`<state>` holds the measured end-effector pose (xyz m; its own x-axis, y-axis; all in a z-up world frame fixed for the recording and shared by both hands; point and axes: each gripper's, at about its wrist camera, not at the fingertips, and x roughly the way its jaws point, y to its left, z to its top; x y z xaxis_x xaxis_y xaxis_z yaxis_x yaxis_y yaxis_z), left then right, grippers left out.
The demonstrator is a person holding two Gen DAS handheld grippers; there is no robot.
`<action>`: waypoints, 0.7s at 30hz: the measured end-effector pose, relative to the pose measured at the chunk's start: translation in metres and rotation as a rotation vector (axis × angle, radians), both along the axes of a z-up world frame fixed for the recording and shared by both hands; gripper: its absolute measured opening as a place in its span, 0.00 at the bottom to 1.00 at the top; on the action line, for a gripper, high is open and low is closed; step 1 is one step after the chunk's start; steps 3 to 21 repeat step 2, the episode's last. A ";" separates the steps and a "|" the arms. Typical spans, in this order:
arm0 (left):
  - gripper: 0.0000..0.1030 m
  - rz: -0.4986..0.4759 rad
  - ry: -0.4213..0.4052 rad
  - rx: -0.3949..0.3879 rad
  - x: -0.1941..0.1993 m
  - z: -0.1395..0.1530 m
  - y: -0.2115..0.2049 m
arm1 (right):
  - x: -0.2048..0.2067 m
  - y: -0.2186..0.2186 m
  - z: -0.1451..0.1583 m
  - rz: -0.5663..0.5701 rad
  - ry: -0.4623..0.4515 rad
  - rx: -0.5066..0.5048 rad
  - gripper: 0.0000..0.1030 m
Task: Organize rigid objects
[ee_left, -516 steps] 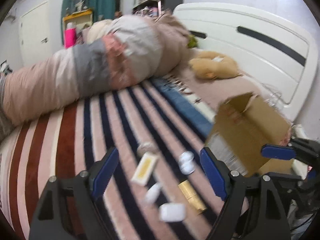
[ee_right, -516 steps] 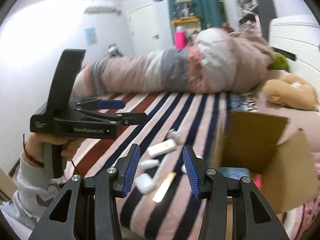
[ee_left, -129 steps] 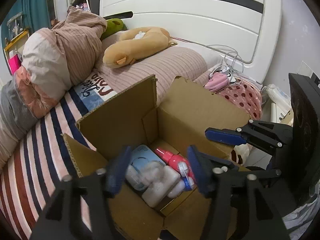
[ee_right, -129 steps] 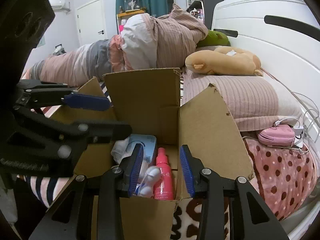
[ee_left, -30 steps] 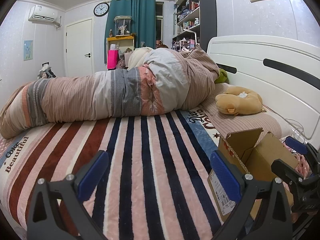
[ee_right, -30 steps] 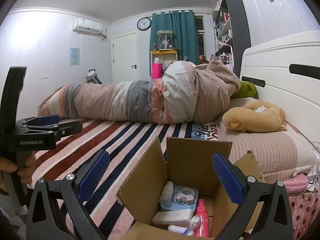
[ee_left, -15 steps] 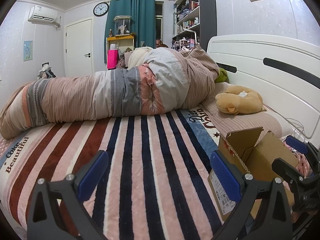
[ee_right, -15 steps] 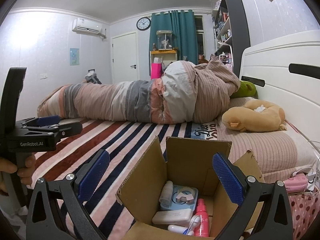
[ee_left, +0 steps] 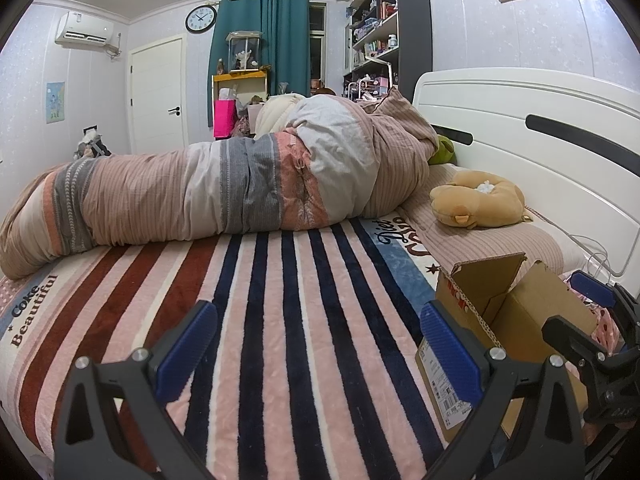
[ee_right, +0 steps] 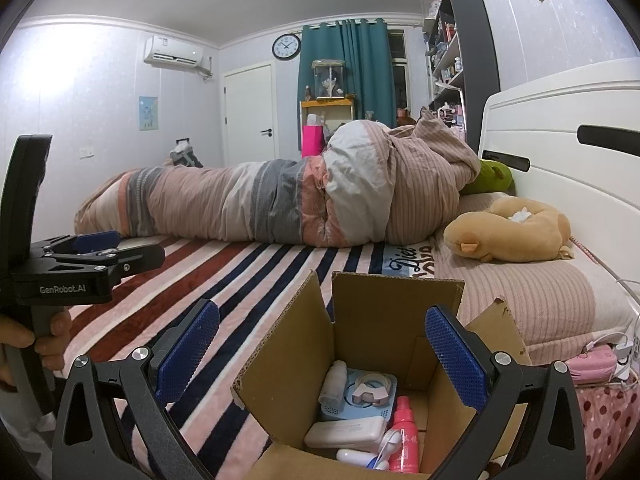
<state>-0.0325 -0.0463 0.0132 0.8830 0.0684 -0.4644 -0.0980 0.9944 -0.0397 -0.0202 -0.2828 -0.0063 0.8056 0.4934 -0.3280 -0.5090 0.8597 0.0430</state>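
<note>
An open cardboard box [ee_right: 384, 320] stands on the striped blanket [ee_right: 248, 280] near the pillow. Inside lie a light blue case [ee_right: 360, 398], a white case [ee_right: 346, 432], a pink spray bottle [ee_right: 402, 444] and a white tube [ee_right: 334, 380]. My right gripper [ee_right: 320, 346] hovers open above the box with nothing between its fingers. Over the bare blanket [ee_left: 304, 320], left of the box [ee_left: 504, 312], my left gripper [ee_left: 318, 344] is open and holds nothing. Each gripper shows in the other's view: the left gripper [ee_right: 116, 248] and the right gripper [ee_left: 580, 308].
A rolled duvet [ee_left: 224, 192] lies across the far side of the bed. A tan plush toy [ee_right: 508, 232] rests on the pillow by the white headboard [ee_left: 540, 148]. A hand [ee_right: 24, 344] grips the left handle. Pink items and cables [ee_right: 592, 360] sit at the bed's right edge.
Nothing has moved in the last second. Seconds earlier both grippers were low over the box and have since drawn back and up. The small items once on the blanket are in the box.
</note>
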 end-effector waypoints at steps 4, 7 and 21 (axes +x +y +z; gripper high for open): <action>0.98 0.001 0.001 0.000 0.000 0.000 0.000 | 0.000 0.000 0.000 -0.001 -0.001 -0.002 1.00; 0.98 0.001 0.001 0.000 0.000 0.000 0.000 | 0.000 0.000 0.000 -0.001 -0.001 -0.002 1.00; 0.98 0.001 0.001 0.000 0.000 0.000 0.000 | 0.000 0.000 0.000 -0.001 -0.001 -0.002 1.00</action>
